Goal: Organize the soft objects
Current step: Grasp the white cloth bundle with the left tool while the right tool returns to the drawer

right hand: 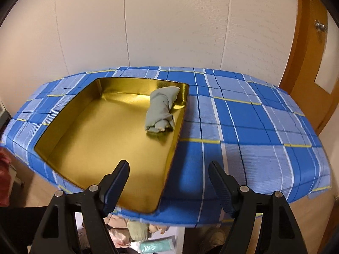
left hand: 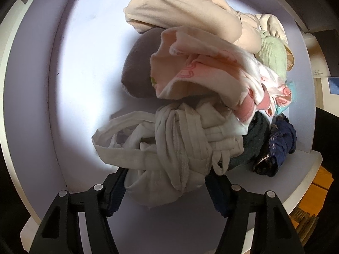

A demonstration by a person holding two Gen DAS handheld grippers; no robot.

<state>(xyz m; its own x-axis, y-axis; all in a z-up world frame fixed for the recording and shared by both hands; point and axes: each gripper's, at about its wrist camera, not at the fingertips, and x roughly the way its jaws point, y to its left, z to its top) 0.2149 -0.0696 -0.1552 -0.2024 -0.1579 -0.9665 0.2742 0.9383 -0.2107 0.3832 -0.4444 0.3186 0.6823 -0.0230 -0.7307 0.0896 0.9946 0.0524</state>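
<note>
A heap of soft clothes (left hand: 197, 97) in the middle and right of the left wrist view, lying on a white shelf (left hand: 84, 67). At the bottom of the heap, a tangled white garment (left hand: 169, 144) with thin straps, reaching down between the fingers of the left gripper (left hand: 167, 190). Jaws of that gripper partly apart, one on each side of the white bundle (hard to tell if the pads press on it). Above the white bundle, a pink and white printed cloth (left hand: 203, 69). Behind that, to the left, a grey piece (left hand: 137, 67). At the top, a cream fleece piece (left hand: 186, 6). At the right, a pale green ribbed piece (left hand: 273, 55). At the lower right, a dark blue lacy piece (left hand: 277, 146).

In the right wrist view, one rolled grey-green cloth (right hand: 161, 110) lying in the far right corner of a shiny gold tray (right hand: 89, 139), touching the tray floor. Tray sitting on a board with a blue plaid cover (right hand: 243, 122), left of the middle. Right gripper (right hand: 169, 182) at the bottom of the frame, jaws wide apart, nothing between them, up in the air over the near edge of the tray. Behind the board, a pale wall (right hand: 148, 21). At the far right, a wooden door (right hand: 313, 53).
</note>
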